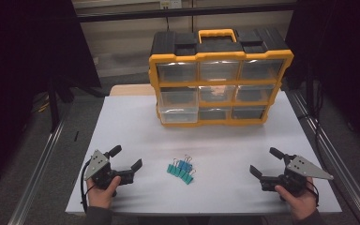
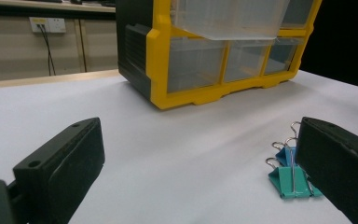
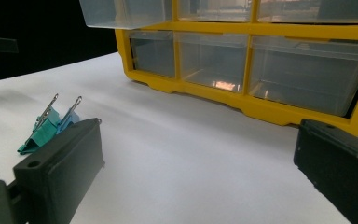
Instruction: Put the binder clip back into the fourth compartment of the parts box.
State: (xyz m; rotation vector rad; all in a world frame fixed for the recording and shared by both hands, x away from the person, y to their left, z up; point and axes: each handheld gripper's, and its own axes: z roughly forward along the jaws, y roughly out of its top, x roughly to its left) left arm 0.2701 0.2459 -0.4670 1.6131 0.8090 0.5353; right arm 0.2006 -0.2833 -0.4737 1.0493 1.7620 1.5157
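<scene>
A small pile of teal and blue binder clips (image 1: 182,168) lies on the white table (image 1: 215,145) near its front, between my two grippers. My left gripper (image 1: 126,158) rests at the front left, open, its jaws empty and aimed toward the clips (image 2: 291,175). At the front right my right gripper (image 1: 266,161) stands open too, with nothing between its jaws. The clips (image 3: 46,128) show just past its left jaw. A yellow and black organiser (image 1: 218,79) with clear drawers stands at the back of the table.
One lower-left drawer (image 1: 179,115) of the organiser is pulled out a little; it juts out at the top of both gripper views. Metal rails run along both table sides. A wall socket (image 2: 48,24) sits on the far wall.
</scene>
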